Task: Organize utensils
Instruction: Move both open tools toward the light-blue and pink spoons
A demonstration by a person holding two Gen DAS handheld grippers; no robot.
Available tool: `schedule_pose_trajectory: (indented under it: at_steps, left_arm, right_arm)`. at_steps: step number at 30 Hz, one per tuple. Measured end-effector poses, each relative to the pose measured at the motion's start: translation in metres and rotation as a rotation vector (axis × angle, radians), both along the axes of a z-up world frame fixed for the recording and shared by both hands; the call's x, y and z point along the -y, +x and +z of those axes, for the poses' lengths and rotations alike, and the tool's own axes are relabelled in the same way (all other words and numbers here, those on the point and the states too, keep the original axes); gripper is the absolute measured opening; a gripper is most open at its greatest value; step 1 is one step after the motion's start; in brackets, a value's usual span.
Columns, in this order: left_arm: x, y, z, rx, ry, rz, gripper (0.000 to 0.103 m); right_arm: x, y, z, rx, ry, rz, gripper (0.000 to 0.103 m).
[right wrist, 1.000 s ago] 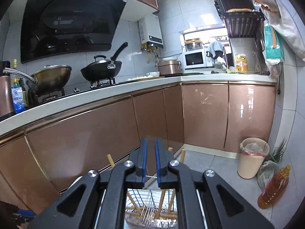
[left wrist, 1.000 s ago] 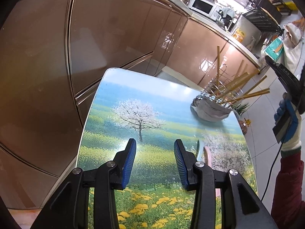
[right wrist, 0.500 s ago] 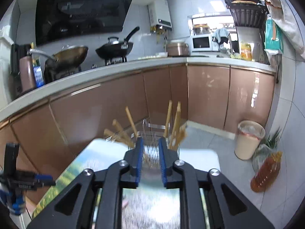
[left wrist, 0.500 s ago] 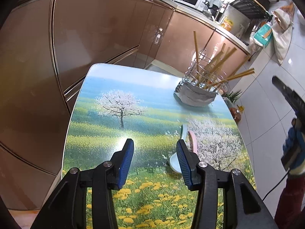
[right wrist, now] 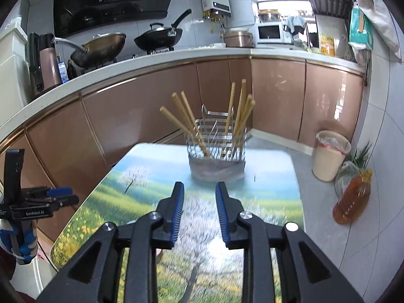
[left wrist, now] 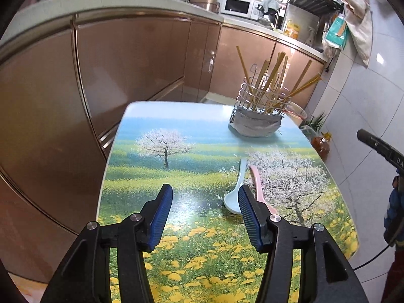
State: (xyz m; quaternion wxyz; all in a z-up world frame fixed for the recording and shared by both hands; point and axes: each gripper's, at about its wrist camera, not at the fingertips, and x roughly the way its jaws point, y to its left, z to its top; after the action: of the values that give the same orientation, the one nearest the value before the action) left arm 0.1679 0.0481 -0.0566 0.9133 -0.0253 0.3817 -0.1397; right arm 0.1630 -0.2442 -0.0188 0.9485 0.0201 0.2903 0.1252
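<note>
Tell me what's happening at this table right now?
A person is tidying utensils with two handheld grippers. Both the left gripper and the right gripper are open and hold nothing, above the landscape-print table. A light blue spoon and a pink spoon lie side by side on the table, just ahead of the left gripper's right jaw. At the far end stands a wire holder with chopsticks in it.

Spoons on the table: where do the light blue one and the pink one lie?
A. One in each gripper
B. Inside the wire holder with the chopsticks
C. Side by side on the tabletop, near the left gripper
C: the light blue spoon and pink spoon lie together on the table, beside the open left gripper.
</note>
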Motion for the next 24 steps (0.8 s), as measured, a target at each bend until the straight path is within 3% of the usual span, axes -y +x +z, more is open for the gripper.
schedule_pose_trajectory:
  at_steps: [13, 20, 24]
  left_arm:
    - [0.012, -0.034, 0.012, 0.125, 0.085, 0.017, 0.061]
    - [0.017, -0.032, 0.007, 0.107, 0.098, -0.003, 0.061]
    - [0.023, -0.013, 0.0, 0.048, 0.079, -0.058, 0.061]
  right_arm:
    - [-0.017, -0.025, -0.027, -0.081, 0.019, 0.0, 0.03]
    - [-0.019, -0.025, -0.037, -0.122, 0.03, 0.017, 0.03]
    - [-0.022, -0.014, -0.047, -0.186, 0.044, 0.045, 0.03]
